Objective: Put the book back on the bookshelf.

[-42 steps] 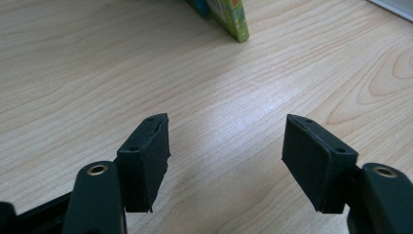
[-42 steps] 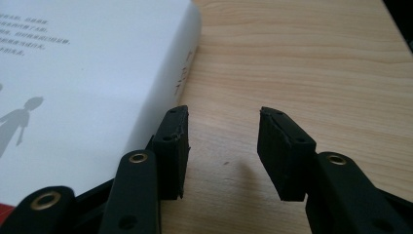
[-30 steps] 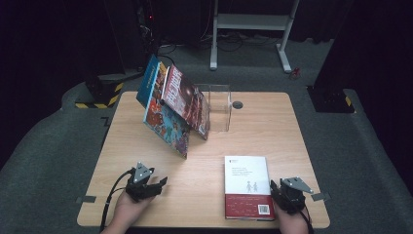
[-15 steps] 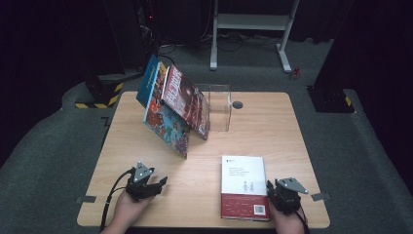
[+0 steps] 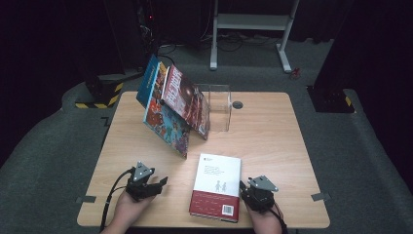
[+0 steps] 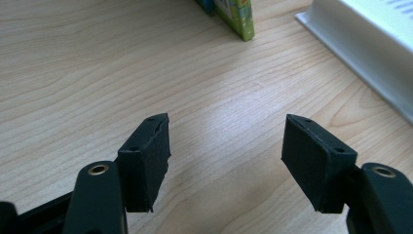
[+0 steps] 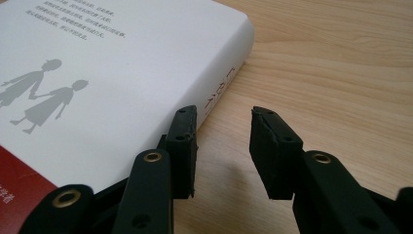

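A white hardback book point(image 5: 216, 183) with a red band lies flat near the table's front edge. My right gripper point(image 5: 243, 190) sits at its right side. In the right gripper view the book point(image 7: 97, 73) fills the left, and the right gripper point(image 7: 224, 117) has its left jaw against the spine. Its jaws have just been opening, a narrow gap of bare wood between them. My left gripper point(image 5: 159, 183) rests on the table left of the book, pointing toward it. In its own view the left gripper point(image 6: 227, 124) stands open over bare wood.
Several colourful books point(image 5: 175, 109) lean against a clear acrylic stand point(image 5: 220, 105) at the back of the wooden table point(image 5: 272, 136). A corner of one of them point(image 6: 238, 14) and the white book's edge point(image 6: 360, 39) show ahead of the left gripper.
My right gripper has slid left along the table, and the white book has shifted left with it and turned slightly. The left gripper has stayed put.
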`<action>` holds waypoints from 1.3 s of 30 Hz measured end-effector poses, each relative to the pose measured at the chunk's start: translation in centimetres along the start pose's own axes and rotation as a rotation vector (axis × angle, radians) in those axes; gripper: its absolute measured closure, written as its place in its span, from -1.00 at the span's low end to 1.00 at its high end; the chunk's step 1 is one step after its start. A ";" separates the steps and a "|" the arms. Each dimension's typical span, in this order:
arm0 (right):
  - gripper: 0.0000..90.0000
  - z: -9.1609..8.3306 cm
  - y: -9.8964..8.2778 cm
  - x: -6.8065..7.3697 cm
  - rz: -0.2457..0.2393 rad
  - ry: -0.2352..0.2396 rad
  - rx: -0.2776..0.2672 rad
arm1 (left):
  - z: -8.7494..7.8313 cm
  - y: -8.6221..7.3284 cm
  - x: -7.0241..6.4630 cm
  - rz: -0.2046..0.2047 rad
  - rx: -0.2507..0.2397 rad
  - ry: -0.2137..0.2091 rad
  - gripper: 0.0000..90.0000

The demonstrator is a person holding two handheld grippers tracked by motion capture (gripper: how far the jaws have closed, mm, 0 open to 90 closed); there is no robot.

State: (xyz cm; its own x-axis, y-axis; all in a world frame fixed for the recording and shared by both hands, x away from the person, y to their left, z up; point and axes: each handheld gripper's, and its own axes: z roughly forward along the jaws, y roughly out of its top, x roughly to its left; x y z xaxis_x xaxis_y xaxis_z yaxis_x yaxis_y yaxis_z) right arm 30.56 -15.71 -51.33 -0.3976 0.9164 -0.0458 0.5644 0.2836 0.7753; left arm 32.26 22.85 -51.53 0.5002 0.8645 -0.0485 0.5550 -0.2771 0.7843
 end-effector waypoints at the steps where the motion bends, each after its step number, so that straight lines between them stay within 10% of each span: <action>1: 0.38 0.1 0.1 0.1 -0.008 0.005 -0.001 | 0.0 0.1 -0.1 -0.005 -0.004 -0.009 -0.22; 24: 0.16 0.0 -0.4 -0.1 -0.008 0.024 0.014 | 1.8 3.4 -7.0 0.034 -0.050 -0.185 -0.31; 39: 0.02 -0.9 0.3 0.1 -0.013 -0.009 -0.010 | 2.6 2.5 -8.2 0.005 -0.015 -0.284 -0.38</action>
State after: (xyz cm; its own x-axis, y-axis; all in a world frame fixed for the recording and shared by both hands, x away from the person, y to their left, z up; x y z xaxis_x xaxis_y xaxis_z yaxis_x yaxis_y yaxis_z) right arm 30.05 -15.73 -50.57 -0.3985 0.9151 -0.0617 0.5515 0.2928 0.7811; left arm 31.25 14.00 -50.76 0.6708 0.7101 -0.2141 0.5430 -0.2734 0.7940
